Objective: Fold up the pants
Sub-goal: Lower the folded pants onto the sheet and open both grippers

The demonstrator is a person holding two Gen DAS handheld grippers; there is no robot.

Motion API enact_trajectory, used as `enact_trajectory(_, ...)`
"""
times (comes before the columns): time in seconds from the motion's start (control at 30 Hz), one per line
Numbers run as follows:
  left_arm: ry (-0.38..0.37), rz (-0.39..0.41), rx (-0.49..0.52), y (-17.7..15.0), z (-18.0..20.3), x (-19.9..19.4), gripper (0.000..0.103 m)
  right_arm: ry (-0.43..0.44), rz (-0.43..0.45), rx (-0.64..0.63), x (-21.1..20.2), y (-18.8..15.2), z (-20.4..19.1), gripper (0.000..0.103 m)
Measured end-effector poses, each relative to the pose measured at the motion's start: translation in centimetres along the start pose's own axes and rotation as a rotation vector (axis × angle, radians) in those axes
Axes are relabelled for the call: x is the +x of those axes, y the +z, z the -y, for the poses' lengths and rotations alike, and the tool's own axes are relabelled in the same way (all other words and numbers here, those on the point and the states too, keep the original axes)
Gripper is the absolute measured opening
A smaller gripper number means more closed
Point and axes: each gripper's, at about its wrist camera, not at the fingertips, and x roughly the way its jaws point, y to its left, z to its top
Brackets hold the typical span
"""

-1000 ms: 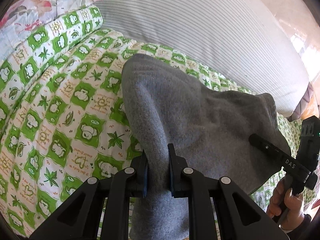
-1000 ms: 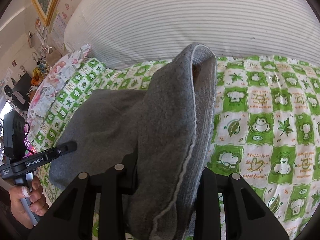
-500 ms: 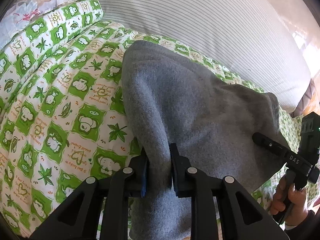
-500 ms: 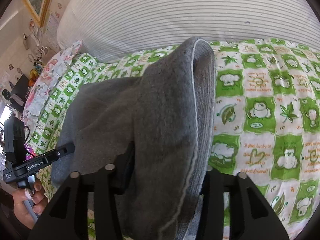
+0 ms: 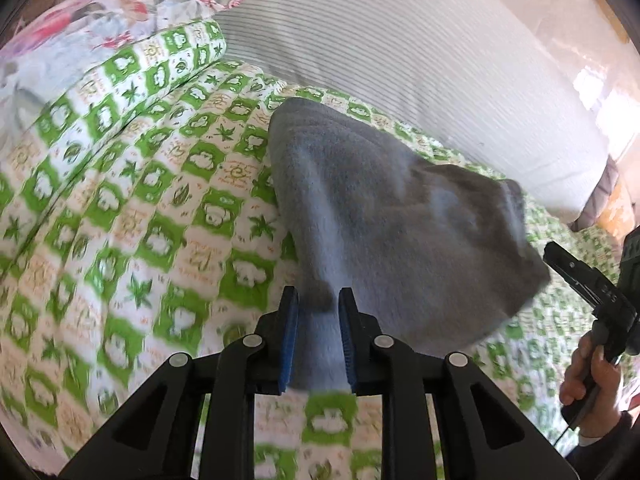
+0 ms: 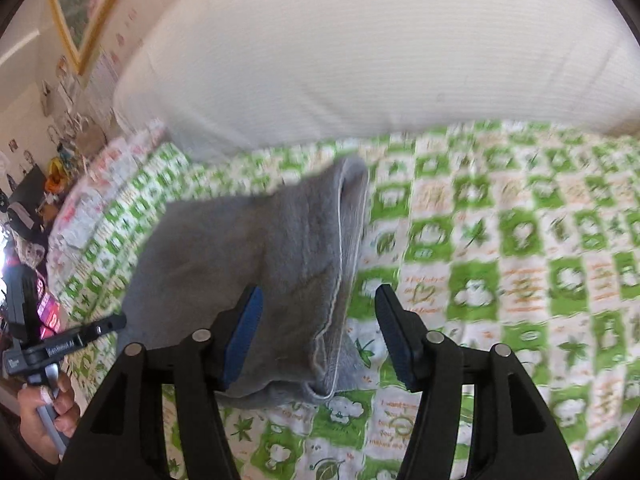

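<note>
Motion blur smears the green-checked bedspread (image 6: 520, 248) in the right wrist view, leaving its small orange writing unreadable. The grey pants (image 5: 384, 232) hide the bedding beneath them. The person's hand (image 5: 588, 376) is cut off at the left wrist view's edge.

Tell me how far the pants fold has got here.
Done: the grey pants lie doubled over on the green quilt. In hand: both jaws have just been opening; the right gripper stands open around the hem, the left gripper has cloth filling its gap. Left: withdraw, then perhaps another fold.
</note>
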Motion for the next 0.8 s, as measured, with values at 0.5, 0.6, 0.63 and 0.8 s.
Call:
enact_trajectory(0.5,-0.062,-0.155,0.025,-1.7,1.5,4.8,0.019,-0.029,-0.159,-0.019,2.9,-2.2,-0.1,0.027)
enact_trajectory(0.6,-0.05,-0.138,0.033,-1.6,1.9,3.4,0.02,-0.016,-0.143,-0.011,2.0,-1.8,-0.3,0.027)
enact_trajectory(0.63,-0.044,-0.132,0.035,-1.5,2.0,2.9,0.023,-0.007,-0.133,-0.006,1.5,-1.7,-0.3,0.028)
enact_trajectory(0.8,-0.013,-0.093,0.036,-1.3,2.0,0.7,0.041,0.014,-0.069,-0.026,-1.3,-1.2,-1.4,0.03)
